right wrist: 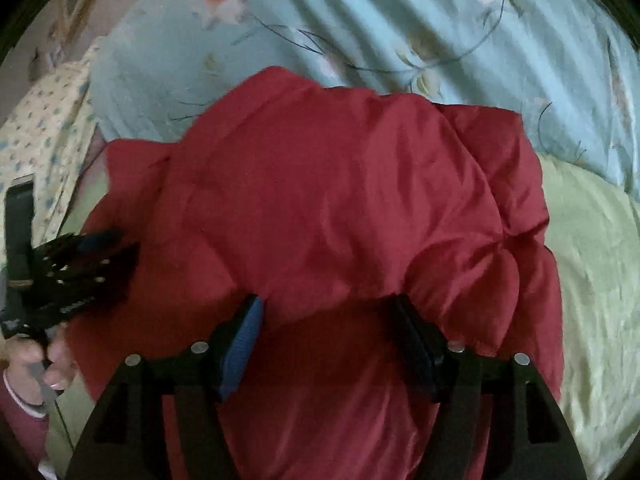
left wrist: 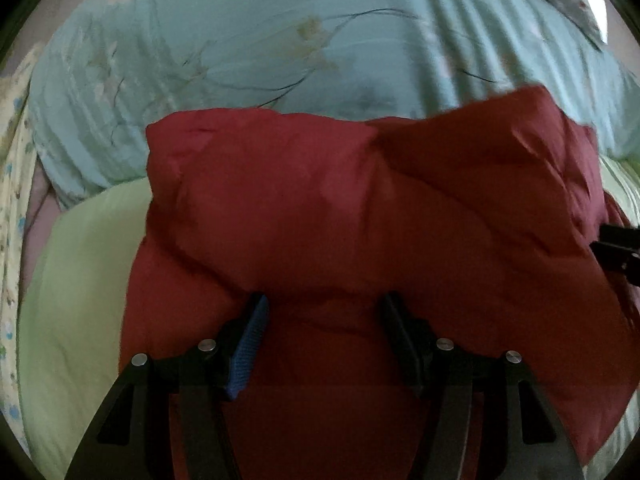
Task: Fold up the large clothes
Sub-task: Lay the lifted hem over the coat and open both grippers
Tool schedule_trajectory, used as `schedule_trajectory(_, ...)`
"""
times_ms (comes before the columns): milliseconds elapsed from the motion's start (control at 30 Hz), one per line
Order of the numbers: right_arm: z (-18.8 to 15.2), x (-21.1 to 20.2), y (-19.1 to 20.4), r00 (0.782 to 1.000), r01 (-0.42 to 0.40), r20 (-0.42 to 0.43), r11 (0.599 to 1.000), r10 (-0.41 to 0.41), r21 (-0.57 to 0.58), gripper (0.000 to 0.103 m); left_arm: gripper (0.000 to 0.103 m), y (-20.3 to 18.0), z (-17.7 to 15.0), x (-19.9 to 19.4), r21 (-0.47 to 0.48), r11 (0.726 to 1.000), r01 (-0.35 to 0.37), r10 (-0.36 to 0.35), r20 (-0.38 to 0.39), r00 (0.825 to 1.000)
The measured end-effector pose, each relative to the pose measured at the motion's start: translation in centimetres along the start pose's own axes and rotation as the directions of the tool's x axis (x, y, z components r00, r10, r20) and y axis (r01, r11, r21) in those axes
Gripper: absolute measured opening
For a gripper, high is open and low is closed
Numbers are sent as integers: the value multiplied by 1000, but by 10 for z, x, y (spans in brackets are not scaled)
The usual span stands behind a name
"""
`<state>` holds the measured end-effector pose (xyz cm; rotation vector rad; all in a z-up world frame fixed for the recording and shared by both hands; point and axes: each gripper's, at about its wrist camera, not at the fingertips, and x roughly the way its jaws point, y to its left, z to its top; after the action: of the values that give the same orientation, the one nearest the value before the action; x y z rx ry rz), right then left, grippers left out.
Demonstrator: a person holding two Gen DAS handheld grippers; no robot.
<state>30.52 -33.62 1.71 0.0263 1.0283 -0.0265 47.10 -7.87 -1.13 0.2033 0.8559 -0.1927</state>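
Left wrist view: left claw (left wrist: 324, 312) and right claw (right wrist: 328, 312) both wide, holding nothing, over red coat (left wrist: 360, 208) on bed (left wrist: 88, 280); better to press puffy folds flat gently.

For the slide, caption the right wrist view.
Open right claw poised over a puffy red jacket on a green sheet.

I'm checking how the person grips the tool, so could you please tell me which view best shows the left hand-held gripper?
The right wrist view: there the left hand-held gripper appears from outside with the hand holding it, beside the red jacket. The left wrist view shows only its own two fingers, spread over the jacket.
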Motion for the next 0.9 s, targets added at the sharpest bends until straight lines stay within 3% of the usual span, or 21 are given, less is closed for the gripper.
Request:
schedule_trajectory(233, 30, 29, -45, 997, 71, -20, 985, -68, 158, 68, 61, 33, 27, 39, -112, 994, -21, 16, -44, 999)
schedule_trajectory(367, 25, 39, -69, 1000, 20, -2, 964, -20, 265, 68, 64, 40, 31, 56, -151, 989, -6, -3, -63, 998)
schedule_trajectory(567, 15, 43, -75, 1000, 25, 11, 964, -29, 266, 68, 66, 48, 32, 67, -164, 986, 11, -25, -85, 996)
schedule_trajectory(733, 14, 42, -71, 1000, 24, 9, 965, -28, 261, 68, 65, 51, 36, 47, -181, 983, 27, -46, -105, 993)
schedule_trajectory(900, 13, 45, -69, 1000, 20, 15, 966, -25, 256, 68, 65, 55, 24, 11, -189, 982, 27, -36, -45, 998)
